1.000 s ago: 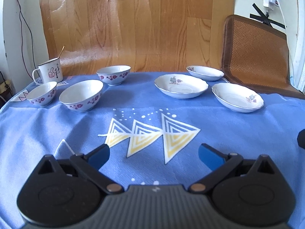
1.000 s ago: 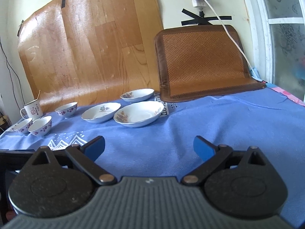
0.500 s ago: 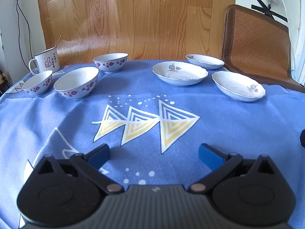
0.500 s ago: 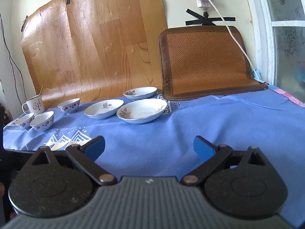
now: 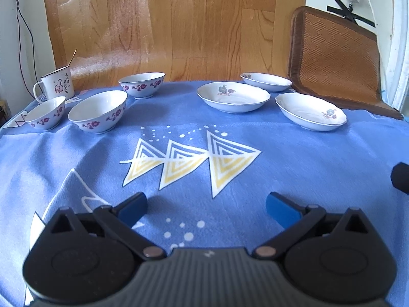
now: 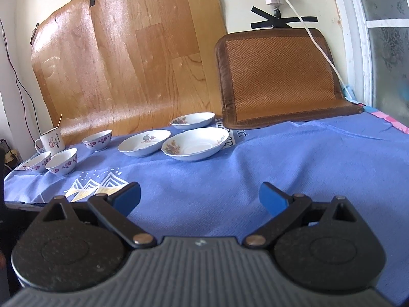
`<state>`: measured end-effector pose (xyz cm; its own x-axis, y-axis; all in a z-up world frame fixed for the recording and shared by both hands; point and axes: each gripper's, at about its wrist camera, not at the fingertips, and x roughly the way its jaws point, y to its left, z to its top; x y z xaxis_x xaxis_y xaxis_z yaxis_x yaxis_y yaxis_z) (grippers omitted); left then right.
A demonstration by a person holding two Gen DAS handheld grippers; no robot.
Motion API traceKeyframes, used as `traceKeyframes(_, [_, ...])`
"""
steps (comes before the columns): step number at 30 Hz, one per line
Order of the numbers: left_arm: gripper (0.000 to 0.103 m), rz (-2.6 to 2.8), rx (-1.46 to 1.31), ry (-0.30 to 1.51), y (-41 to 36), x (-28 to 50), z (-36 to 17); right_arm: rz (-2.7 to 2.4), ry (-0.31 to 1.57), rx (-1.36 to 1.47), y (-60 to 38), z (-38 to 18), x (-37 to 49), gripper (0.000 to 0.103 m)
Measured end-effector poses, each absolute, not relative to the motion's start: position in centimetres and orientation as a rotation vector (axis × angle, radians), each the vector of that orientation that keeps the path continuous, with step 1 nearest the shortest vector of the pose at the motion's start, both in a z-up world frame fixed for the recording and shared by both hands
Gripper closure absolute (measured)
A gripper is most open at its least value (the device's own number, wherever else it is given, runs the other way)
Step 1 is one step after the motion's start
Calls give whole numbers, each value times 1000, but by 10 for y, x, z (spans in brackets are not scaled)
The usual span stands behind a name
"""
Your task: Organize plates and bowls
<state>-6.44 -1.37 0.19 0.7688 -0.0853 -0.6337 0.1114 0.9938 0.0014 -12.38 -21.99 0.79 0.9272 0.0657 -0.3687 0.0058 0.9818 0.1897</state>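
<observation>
Three bowls (image 5: 98, 111) far left on blue-clothed tabletop (image 5: 281, 158), three plates (image 5: 234, 96) far right, mug (image 5: 55, 86) behind bowls, woven mat (image 5: 334, 58) beside plates, left gripper (image 5: 206, 207) and right gripper (image 6: 200, 199) jaws apart, empty, nothing between them and the dishes.

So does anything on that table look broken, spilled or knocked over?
Nothing stands out. The three flowered bowls and three shallow plates all sit upright and apart on the blue cloth, unstacked. The mug stands upright too.
</observation>
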Motion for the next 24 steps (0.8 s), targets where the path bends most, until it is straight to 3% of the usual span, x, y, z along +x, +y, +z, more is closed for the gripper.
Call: traceKeyframes(24, [0,-95,20,683,-9,-63,3,40,379,178,-220,9,-124,17])
